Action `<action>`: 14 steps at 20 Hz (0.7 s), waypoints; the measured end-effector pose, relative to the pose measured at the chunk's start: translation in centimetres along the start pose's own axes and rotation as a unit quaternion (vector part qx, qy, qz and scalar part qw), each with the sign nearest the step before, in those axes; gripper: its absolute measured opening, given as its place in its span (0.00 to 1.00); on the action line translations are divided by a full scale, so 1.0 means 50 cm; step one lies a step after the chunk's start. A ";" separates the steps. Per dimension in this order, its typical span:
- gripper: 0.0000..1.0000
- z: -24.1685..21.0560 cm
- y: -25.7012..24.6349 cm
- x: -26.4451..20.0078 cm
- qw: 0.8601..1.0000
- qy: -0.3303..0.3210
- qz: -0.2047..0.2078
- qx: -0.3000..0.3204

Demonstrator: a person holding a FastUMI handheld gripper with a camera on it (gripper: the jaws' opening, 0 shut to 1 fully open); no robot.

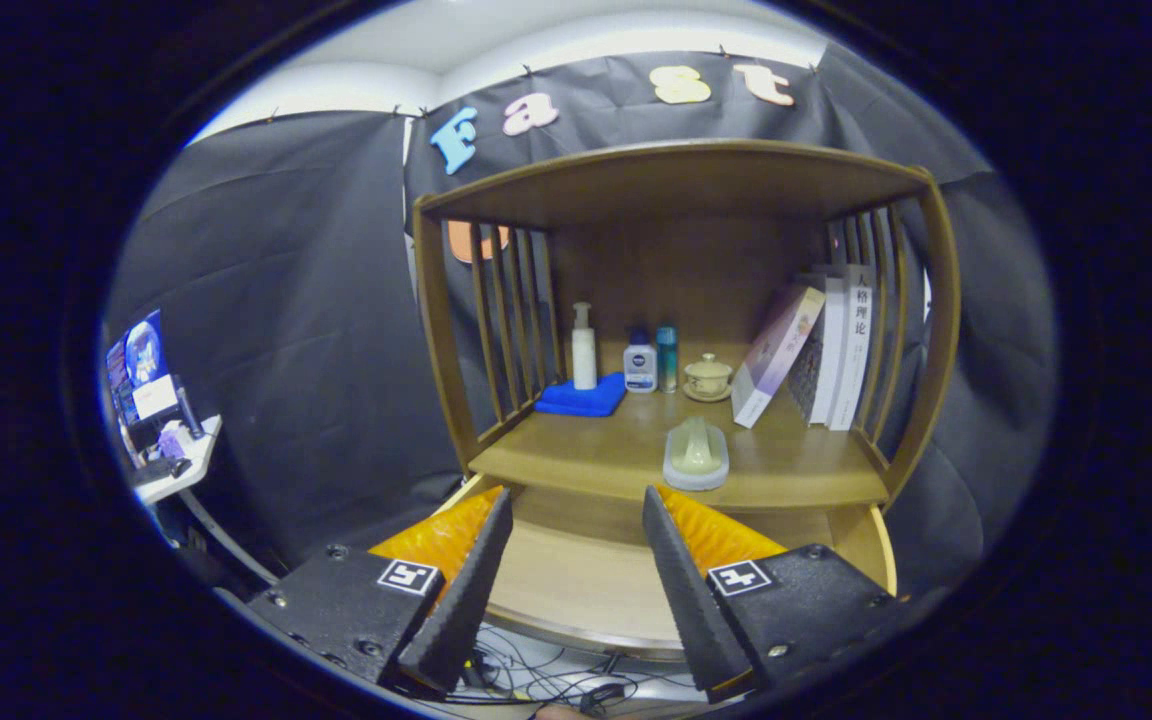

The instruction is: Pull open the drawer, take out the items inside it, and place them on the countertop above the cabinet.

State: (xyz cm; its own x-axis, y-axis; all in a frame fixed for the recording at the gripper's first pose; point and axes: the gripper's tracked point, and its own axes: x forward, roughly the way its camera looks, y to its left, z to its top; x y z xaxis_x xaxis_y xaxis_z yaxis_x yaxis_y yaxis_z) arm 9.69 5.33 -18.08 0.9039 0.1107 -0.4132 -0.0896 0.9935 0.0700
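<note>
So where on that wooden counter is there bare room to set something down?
The countertop is bare between the blue cloth and the pale dish, and along its front edge. The back row, bottles to books, is crowded. The gripper is open, empty.

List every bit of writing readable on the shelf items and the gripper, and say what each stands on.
"人格理论": down the spine of the white book, standing upright at the right end of the shelf.
Leaning book: cover print too blurred to read.
Small white bottle: label too small to read.
Gripper: square patterned tags, no words. Its jaws are open with nothing between them.
</note>
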 end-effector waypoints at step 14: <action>0.90 -0.335 -0.037 -0.025 0.997 -0.017 -0.073 -0.032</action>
State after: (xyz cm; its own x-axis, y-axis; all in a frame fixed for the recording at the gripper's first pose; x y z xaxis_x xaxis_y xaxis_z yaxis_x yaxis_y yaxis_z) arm 1.71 3.79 -32.91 0.9230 -0.0352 -0.3831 0.0183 0.9987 -0.0477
